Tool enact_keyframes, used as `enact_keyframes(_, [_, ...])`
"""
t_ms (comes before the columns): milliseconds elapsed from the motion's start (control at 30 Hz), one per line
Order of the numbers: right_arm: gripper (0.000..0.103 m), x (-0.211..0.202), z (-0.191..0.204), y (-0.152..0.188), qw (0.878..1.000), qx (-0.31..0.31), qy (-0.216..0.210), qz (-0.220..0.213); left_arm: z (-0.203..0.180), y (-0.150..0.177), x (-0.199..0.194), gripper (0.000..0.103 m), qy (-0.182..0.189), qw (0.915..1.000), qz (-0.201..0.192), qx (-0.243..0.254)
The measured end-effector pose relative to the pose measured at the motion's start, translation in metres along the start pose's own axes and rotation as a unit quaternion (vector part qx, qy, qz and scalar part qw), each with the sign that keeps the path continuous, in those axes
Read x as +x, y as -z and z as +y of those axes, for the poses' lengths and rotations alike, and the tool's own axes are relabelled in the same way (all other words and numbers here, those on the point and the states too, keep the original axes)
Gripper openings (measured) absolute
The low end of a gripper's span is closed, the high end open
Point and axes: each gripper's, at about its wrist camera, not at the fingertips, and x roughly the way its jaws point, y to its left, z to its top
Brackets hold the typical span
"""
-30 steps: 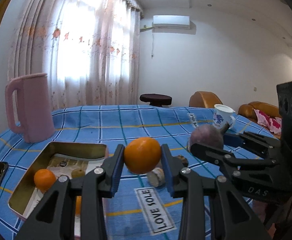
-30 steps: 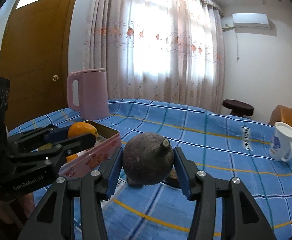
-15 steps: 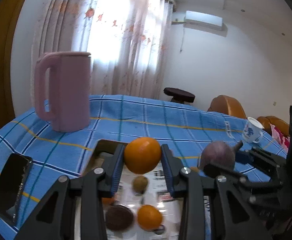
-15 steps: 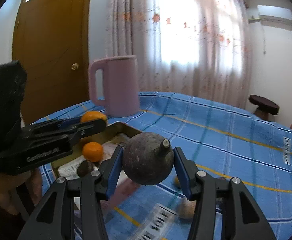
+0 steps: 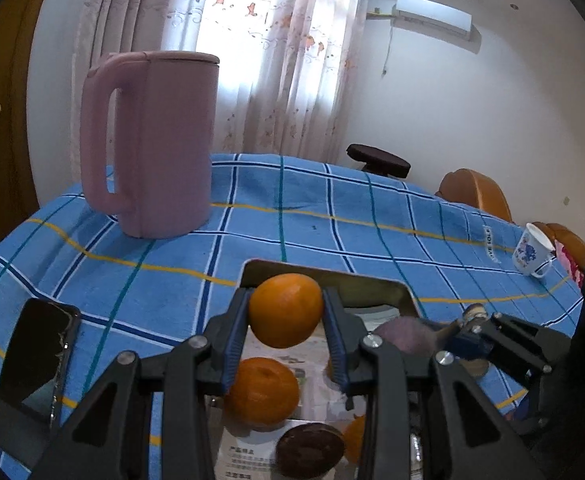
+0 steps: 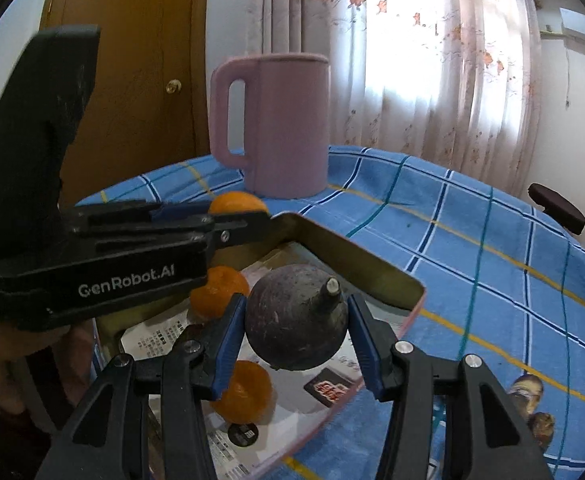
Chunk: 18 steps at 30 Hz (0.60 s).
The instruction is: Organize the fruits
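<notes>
My left gripper (image 5: 286,334) is shut on an orange (image 5: 285,315) and holds it above the far end of a gold metal tray (image 5: 324,278). My right gripper (image 6: 294,330) is shut on a dark purple round fruit with a stem (image 6: 294,322) and holds it over the same tray (image 6: 356,258). The tray holds an orange (image 5: 262,396), another orange (image 6: 246,392) and a dark brown fruit (image 5: 310,446) on printed paper. The left gripper with its orange (image 6: 236,204) shows at the left in the right wrist view. The right gripper shows at the right in the left wrist view (image 5: 458,334).
A tall pink jug (image 5: 152,144) stands on the blue checked cloth behind the tray. A black phone (image 5: 36,364) lies at the left edge. A white patterned cup (image 5: 532,250) stands at the far right. Small brown fruits (image 6: 530,400) lie on the cloth right of the tray.
Both grippers have moved left with their fruits, from over the open cloth to above the tray. The jug now looks much closer.
</notes>
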Motion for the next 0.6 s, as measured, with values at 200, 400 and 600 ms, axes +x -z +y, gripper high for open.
enact_keyframes(200, [0.061, 0.002, 0.007, 0.002, 1.000, -0.002, -0.004, 0.008, 0.003, -0.001, -0.006, 0.053, -0.014, 0.9998, -0.015, -0.006])
enact_keyframes(400, [0.065, -0.042, -0.010, 0.014, 0.999, 0.004, 0.030, -0.021, -0.014, 0.002, -0.031, 0.074, -0.009, 0.9988, -0.048, 0.001])
enact_keyframes(600, [0.065, -0.078, -0.062, 0.045, 0.993, 0.056, 0.104, 0.000, -0.044, 0.012, -0.038, 0.089, 0.012, 0.9981, -0.060, 0.003])
